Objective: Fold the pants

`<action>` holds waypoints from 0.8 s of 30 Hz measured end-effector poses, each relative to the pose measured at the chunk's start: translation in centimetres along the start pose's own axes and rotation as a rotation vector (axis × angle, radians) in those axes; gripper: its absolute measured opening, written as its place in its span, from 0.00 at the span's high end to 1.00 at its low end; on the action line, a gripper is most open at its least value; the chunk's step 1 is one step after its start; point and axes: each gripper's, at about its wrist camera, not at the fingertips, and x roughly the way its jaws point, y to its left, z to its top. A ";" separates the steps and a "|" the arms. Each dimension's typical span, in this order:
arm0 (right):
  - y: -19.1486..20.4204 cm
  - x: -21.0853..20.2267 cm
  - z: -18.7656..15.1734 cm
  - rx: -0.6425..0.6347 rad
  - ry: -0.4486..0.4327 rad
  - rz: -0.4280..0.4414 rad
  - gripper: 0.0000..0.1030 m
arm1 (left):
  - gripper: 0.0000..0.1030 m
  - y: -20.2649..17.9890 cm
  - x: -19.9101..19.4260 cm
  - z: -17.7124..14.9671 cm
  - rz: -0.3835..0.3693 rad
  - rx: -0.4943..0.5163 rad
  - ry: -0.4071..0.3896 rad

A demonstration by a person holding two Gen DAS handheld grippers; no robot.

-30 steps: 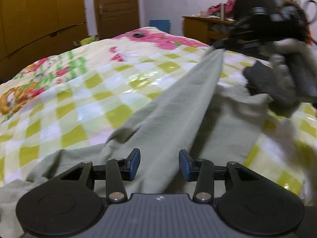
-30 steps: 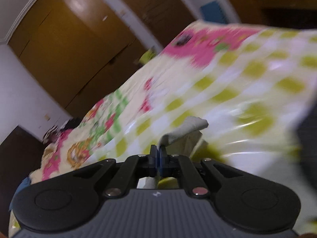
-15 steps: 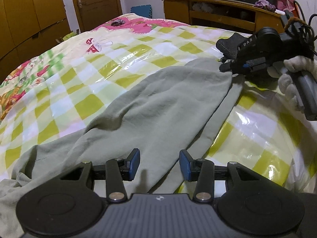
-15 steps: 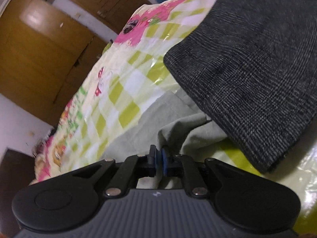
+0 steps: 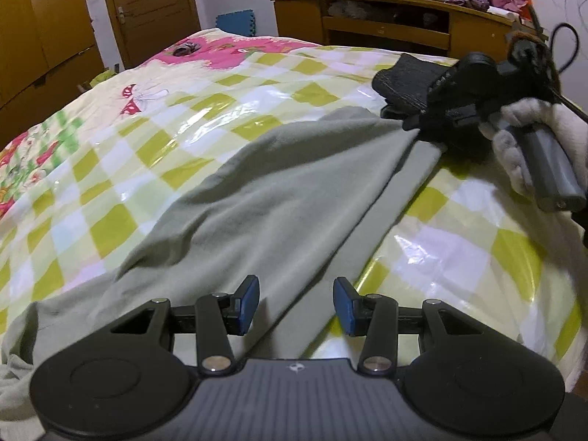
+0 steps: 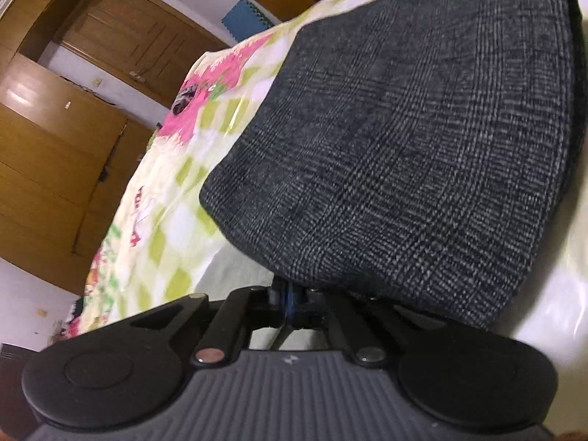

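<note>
Pale grey-green pants [image 5: 264,198] lie stretched across the checked bedspread [image 5: 110,169], one leg folded over the other. My left gripper [image 5: 296,307] is open, just above the near end of the pants. My right gripper [image 5: 411,125] is shut on the far end of the pants, low on the bed beside a folded dark grey garment [image 5: 408,77]. In the right wrist view the shut fingertips [image 6: 290,301] sit tucked under the edge of that dark garment [image 6: 422,139], with a strip of pants [image 6: 235,275] beside them.
A wooden wardrobe [image 5: 44,36] and door [image 5: 147,7] stand beyond the bed at left. A wooden desk [image 5: 386,25] with clutter stands at the back right. A blue foam mat [image 5: 235,25] leans by the wall.
My right gripper has carried the pant leg end down from the air to the bed beside the dark garment. The pants now lie flatter. My left gripper stays open.
</note>
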 end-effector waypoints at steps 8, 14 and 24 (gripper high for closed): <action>-1.2 -0.8 0.9 0.047 0.033 0.046 1.00 | 0.40 0.8 0.3 -1.0 0.004 -0.020 0.022; 0.4 -0.7 0.2 0.011 0.007 0.003 0.97 | 0.40 0.9 -0.3 -1.8 0.006 -0.025 0.028; 0.0 -2.0 -0.5 0.054 0.031 0.086 0.73 | 0.39 1.4 -0.5 -2.4 0.006 -0.045 0.029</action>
